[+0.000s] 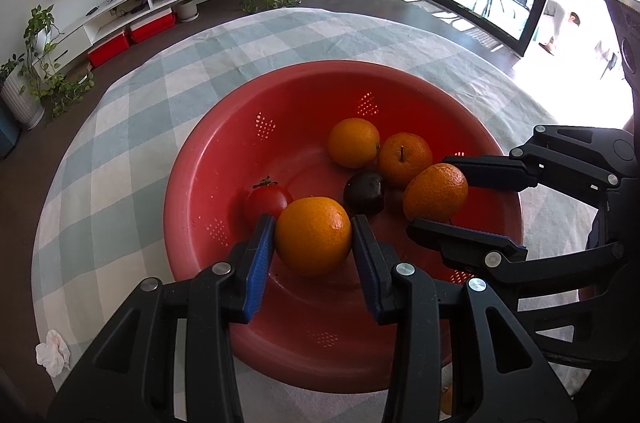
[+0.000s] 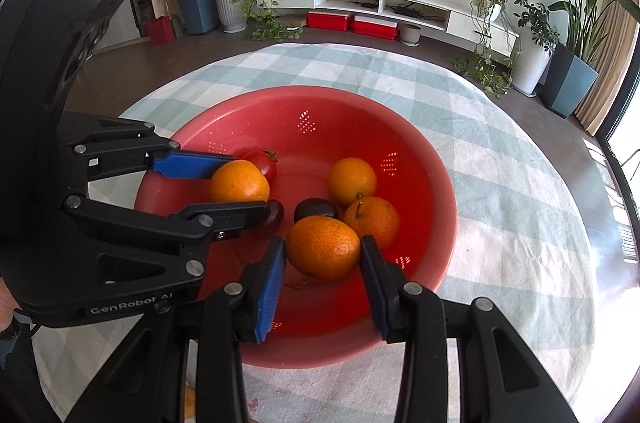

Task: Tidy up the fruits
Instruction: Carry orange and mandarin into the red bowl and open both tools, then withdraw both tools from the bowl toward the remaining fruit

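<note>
Left gripper [image 1: 313,237] jaws clamped on an orange [image 1: 313,236], right gripper [image 2: 323,253] jaws clamped on a mandarin [image 2: 323,247], both over the red colander [image 2: 424,151]. Two more oranges, tomato [image 1: 267,200], dark plum [image 1: 365,192] inside, on checked worktop [image 1: 132,127].

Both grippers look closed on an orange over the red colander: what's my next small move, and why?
Probably lower them and let go. The left gripper and right gripper each clamp an orange inside the red colander, beside two loose oranges, a tomato and a dark plum.
</note>
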`<state>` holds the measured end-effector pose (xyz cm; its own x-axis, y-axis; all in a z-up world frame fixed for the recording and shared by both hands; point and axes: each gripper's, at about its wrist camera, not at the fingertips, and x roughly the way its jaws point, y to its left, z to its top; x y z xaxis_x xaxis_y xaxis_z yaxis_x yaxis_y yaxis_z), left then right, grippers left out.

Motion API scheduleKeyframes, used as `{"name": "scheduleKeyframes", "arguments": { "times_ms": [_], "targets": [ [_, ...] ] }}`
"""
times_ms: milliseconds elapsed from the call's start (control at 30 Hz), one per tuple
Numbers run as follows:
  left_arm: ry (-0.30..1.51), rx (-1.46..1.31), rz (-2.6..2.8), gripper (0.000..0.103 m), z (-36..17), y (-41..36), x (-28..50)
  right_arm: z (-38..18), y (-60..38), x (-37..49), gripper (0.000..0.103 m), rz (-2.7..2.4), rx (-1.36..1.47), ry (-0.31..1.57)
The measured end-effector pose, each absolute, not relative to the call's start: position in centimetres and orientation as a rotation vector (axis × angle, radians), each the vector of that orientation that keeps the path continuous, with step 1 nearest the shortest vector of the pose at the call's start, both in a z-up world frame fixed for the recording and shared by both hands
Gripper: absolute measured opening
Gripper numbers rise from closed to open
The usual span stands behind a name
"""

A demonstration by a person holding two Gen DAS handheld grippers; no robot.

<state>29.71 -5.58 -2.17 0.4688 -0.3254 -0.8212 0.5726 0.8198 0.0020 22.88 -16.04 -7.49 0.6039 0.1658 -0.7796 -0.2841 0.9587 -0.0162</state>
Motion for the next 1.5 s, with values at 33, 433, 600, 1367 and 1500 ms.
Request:
{"name": "scheduleKeyframes", "arguments": {
  "times_ms": [33,433,600,1367,1500],
  "targets": [
    [0.928,0.294,-0.557,0.038,-2.2,-5.5,29.7,-7.5,-16.0,22.9,0.042,0.261,-0.146,0.886],
    [0.901,0.233,-0.534,0.055,-1.0,-4.3,29.3,-6.9,-16.4,22.5,0.052,0.259,-0.116,0.858],
    [0.849,0.169,-0.513,0.075,1.0,-2.6,27.8,-5.2,-17.2,21.5,0.062,0.265,-0.072,0.788],
    [0.719,0.141,-0.57,0.103,1.7,1.0,9.7,-3.0,-21.1,6.7,0.092,0.342,0.21,0.651],
    [0.8,0.219,-0.603,0.103,-0.2,0.1,8.6,-4.5,-21.3,4.9,0.092,0.339,0.255,0.688]
  ]
}}
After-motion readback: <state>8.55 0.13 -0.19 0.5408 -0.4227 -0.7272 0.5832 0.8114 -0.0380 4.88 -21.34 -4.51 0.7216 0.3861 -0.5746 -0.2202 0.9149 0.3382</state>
